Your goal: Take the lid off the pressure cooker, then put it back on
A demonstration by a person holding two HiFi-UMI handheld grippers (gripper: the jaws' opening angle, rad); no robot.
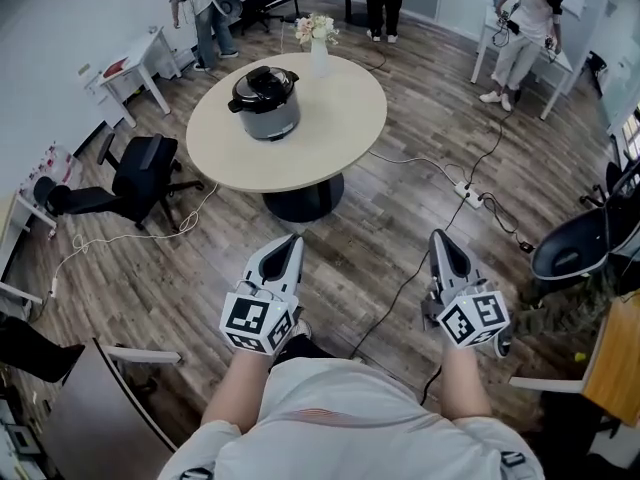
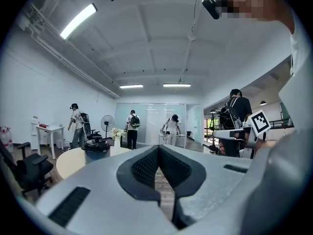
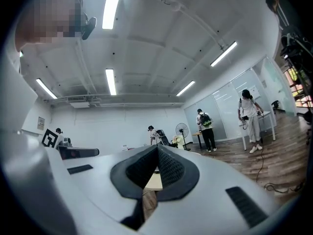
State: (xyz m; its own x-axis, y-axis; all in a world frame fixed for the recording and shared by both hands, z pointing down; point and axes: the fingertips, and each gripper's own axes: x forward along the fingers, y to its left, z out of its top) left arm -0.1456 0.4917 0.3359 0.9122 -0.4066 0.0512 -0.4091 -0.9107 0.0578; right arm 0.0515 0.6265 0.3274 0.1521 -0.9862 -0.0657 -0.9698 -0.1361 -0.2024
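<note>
Head view: the pressure cooker (image 1: 266, 101) stands on the round bench (image 1: 330, 138), with its black lid (image 1: 264, 84) seated on top. A vase of flowers (image 1: 318, 38) stands beyond the cooker, near the far edge. The left gripper (image 1: 291, 240) and the right gripper (image 1: 441, 236) are both well short of the cooker, over the floor on the person's side, pointing roughly toward it. Neither touches anything.

Left gripper view: the fingers (image 2: 143, 168) are pressed together with nothing between them. The cooker shows to the left of the tips and well beyond them, lid on.

Right gripper view: the fingers (image 3: 172, 169) are likewise closed tight and empty. Only a strip of bench top and floor shows through the gap below the tips. The cooker cannot be made out here.

Judgement on progress: nothing is done yet. The lid has not been reached, so it appears this is the approach. What is left is closing the distance to the cooker, opening the fingers, gripping the lid, freeing and lifting it, then reseating it.
</note>
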